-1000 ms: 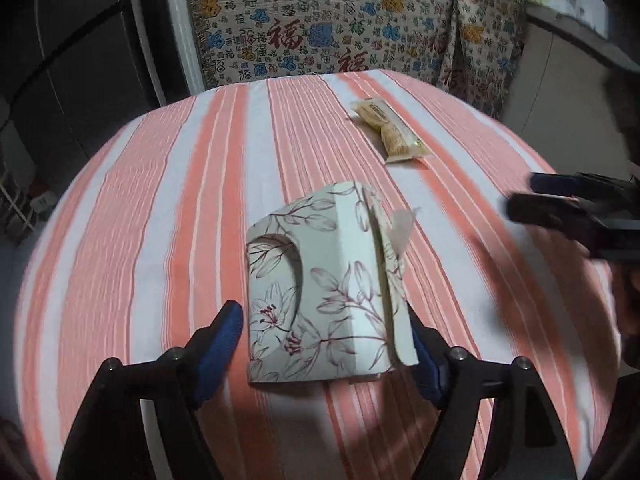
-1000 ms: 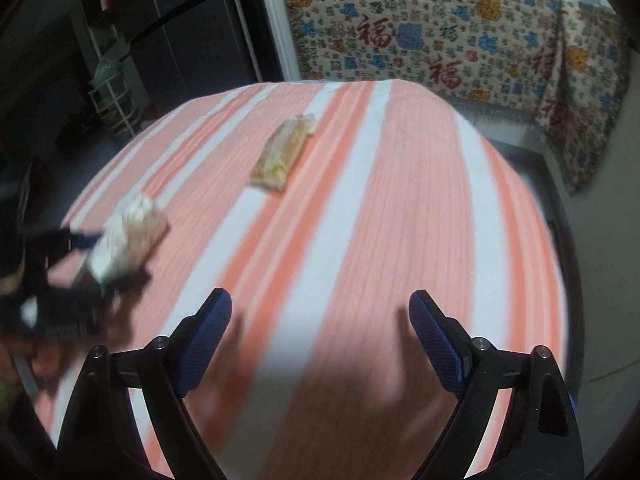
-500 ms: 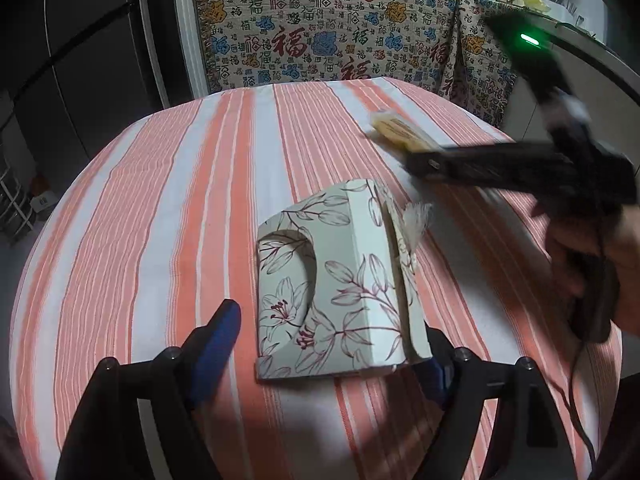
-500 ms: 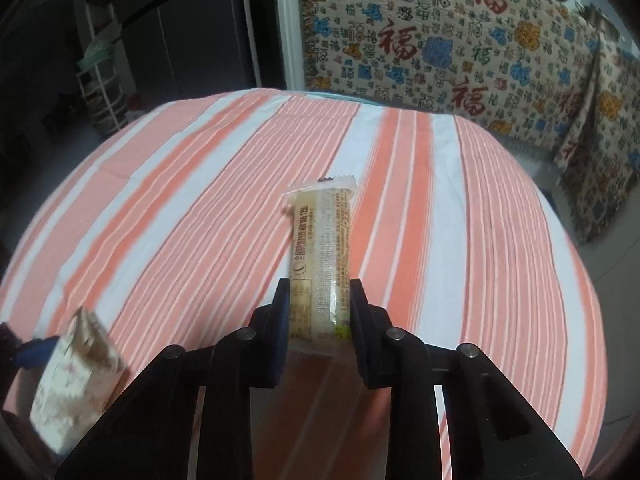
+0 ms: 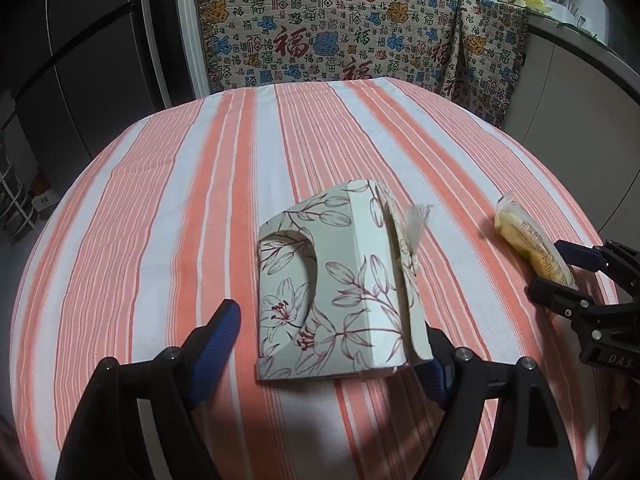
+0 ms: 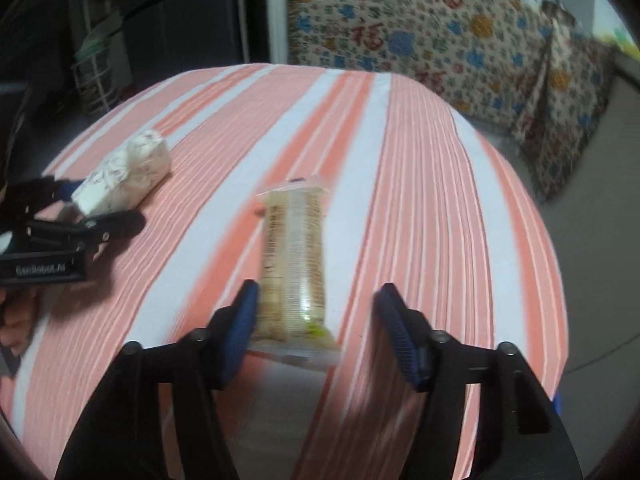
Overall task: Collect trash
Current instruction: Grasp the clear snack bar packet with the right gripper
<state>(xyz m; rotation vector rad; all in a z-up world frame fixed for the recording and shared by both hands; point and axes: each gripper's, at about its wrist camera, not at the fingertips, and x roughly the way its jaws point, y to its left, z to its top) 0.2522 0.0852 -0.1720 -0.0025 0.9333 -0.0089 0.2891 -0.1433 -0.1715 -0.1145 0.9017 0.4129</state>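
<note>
Your snack wrapper (image 6: 294,264) is a clear, yellowish packet with dark print, lying lengthwise at the centre of the right wrist view between the right tool's (image 6: 316,332) opening jaws; only the left pad touches it. Blur smears its lettering. The floral paper box (image 5: 336,292) sits low centre in the left view on the striped counter (image 5: 160,240). Your left tool (image 5: 332,344) stands apart around it; the box hides the right pad.
</note>
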